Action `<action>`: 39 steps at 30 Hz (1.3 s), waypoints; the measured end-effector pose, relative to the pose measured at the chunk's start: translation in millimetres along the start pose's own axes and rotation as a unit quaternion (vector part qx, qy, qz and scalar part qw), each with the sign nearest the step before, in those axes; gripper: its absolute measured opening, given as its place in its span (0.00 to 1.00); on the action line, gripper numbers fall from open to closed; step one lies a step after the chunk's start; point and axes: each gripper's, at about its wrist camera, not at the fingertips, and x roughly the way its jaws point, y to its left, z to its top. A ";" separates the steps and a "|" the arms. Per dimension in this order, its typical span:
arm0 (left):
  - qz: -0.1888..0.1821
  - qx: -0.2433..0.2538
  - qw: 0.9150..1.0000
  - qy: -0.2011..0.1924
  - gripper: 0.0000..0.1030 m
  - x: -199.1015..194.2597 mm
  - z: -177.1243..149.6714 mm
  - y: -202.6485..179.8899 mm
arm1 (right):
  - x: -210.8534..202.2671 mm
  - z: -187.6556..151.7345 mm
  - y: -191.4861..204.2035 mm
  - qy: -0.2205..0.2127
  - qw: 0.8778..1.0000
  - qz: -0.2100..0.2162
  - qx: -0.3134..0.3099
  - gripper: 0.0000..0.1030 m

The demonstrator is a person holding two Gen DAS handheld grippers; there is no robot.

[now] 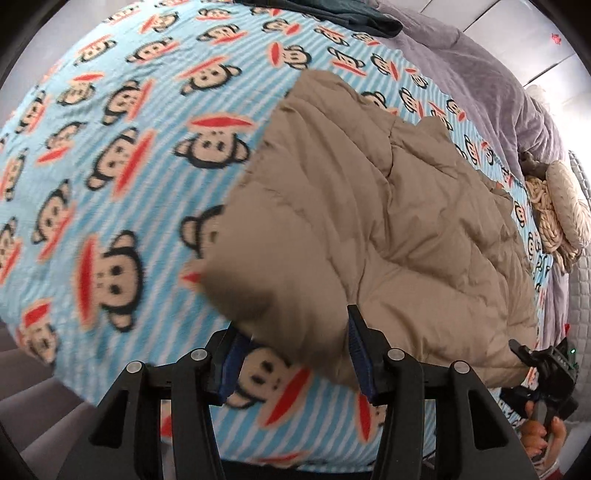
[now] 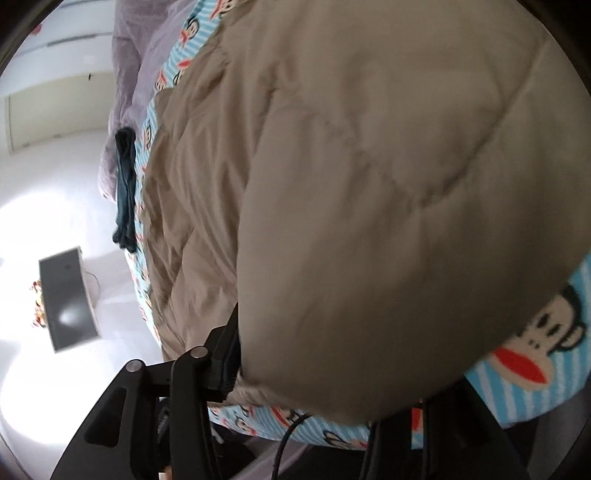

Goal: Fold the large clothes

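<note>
A large tan quilted jacket (image 1: 388, 221) lies on a bed covered by a blue striped monkey-print blanket (image 1: 110, 166). My left gripper (image 1: 295, 354) is open just above the blanket, and the jacket's near left corner hangs between its fingers. In the right wrist view the jacket (image 2: 369, 184) fills most of the frame and drapes over my right gripper (image 2: 306, 369). Only the right gripper's left finger (image 2: 225, 354) shows; the other is hidden under the fabric. The right gripper also shows in the left wrist view (image 1: 546, 373), at the jacket's near right edge.
A dark teal garment (image 1: 351, 18) lies at the far end of the blanket. A grey-purple duvet (image 1: 498, 74) runs along the right side, with a cream knitted item (image 1: 554, 206) on it. A dark screen (image 2: 66, 299) stands on the pale floor beside the bed.
</note>
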 end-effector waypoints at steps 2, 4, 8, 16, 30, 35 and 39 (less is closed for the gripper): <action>0.015 0.006 1.000 -0.010 0.51 -11.6 -2.0 2.3 | -4.0 -1.2 9.8 0.006 1.000 -0.015 -0.020 0.55; 0.037 0.017 0.999 -0.032 0.51 -27.0 -3.0 4.8 | -12.5 -15.9 5.2 0.012 0.999 -0.028 -0.040 0.55; 0.037 0.012 0.998 -0.048 0.51 -41.2 7.9 13.2 | -21.9 -32.1 22.0 0.018 0.995 -0.051 -0.085 0.55; 0.042 0.027 0.998 -0.031 0.51 -18.8 26.4 -7.1 | -38.8 -61.5 49.8 0.020 0.982 -0.100 -0.159 0.57; 0.037 0.077 0.996 -0.020 0.93 -4.4 38.2 -23.1 | 6.3 -84.0 122.6 0.032 0.963 -0.118 -0.242 0.74; 0.046 0.091 0.995 -0.007 0.93 2.5 45.8 -22.0 | 38.1 -87.1 130.4 0.039 0.966 -0.112 -0.232 0.80; 0.049 0.102 0.994 -0.005 0.93 6.5 52.6 -22.4 | 50.5 -89.9 133.7 0.037 0.964 -0.116 -0.236 0.93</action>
